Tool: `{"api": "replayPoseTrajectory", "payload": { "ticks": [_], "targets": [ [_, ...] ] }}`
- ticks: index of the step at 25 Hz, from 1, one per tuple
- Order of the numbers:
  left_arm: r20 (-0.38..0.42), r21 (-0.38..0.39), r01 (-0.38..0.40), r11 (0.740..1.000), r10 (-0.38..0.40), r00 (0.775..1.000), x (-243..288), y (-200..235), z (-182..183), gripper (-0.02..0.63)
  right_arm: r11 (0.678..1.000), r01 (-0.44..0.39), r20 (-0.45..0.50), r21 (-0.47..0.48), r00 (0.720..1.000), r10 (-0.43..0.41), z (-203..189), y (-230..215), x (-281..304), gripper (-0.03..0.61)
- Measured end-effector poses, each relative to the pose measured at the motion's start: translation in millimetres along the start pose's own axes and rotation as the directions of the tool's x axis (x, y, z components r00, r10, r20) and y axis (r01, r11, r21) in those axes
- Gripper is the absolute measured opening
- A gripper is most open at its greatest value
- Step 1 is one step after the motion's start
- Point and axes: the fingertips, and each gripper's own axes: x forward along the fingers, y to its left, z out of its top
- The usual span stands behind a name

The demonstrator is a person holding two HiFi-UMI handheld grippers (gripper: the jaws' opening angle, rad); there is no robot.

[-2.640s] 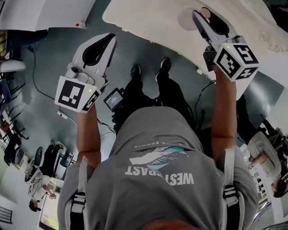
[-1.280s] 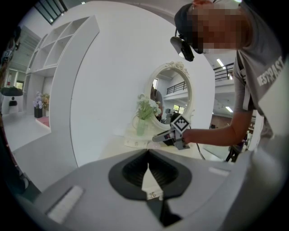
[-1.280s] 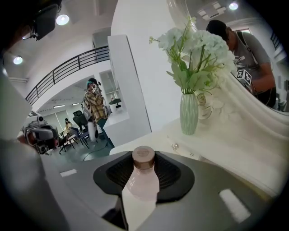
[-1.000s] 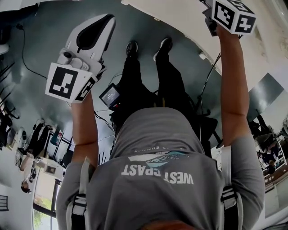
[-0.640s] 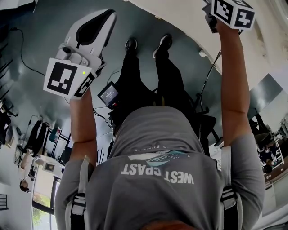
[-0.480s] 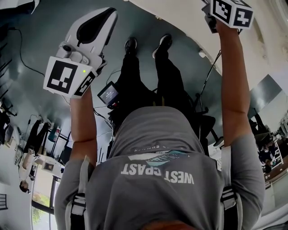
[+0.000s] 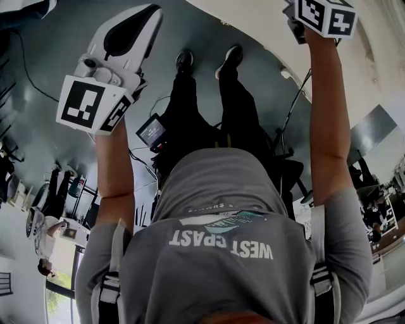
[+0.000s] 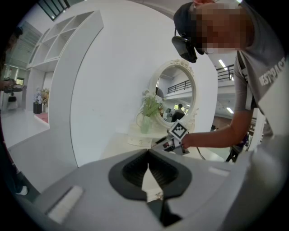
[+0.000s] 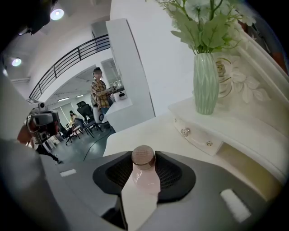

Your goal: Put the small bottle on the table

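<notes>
Grey floor (image 7: 76, 57) fills much of the head view. The left claw (image 7: 144, 18) is at 11 o'clock over that floor. The right claw (image 7: 324, 15) is at 1 o'clock, and only its cube with square marks shows. It reaches over the white surface (image 7: 259, 25) at 12 o'clock. The person's 2 black shoes (image 7: 184, 61) stand near the edge of the surface.

In the left claw view, the left claw (image 8: 148, 152) has its 2 jaws pressed together at the tips, with nothing between them. Far off at 1 o'clock, the right claw (image 8: 175, 139) is over the surface (image 8: 118, 146). An oval mirror (image 8: 175, 97) and a green vase (image 8: 146, 122) of plants stand behind it.

In the right claw view, the right claw (image 9: 143, 166) holds the small bottle (image 9: 145, 181) between its jaws. The bottle is pink with a brown cap (image 9: 143, 157), and it stands cap up at 6 o'clock. The jaws have just been opening a little, but both sides touch the bottle. I cannot tell if its bottom touches the surface (image 9: 149, 131). A vase (image 9: 206, 85) stands at 1 o'clock, on a little drawer (image 9: 197, 138) with 2 knobs.
</notes>
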Motion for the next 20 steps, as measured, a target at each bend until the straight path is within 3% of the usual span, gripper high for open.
{"api": "replayPoseTrajectory", "payload": {
  "ticks": [14,20],
  "targets": [
    [0.005,0.010,0.006,1.000,-0.006,1.000,-2,-5,6,0.003,0.999,0.027,0.003,0.029,1.000,-0.027,-6,-1,0,0.167],
    [0.016,0.021,0.008,1.000,-0.008,1.000,-9,-9,15,0.003,0.997,0.040,-0.011,0.062,0.999,-0.039,-10,3,-10,0.213]
  ]
}}
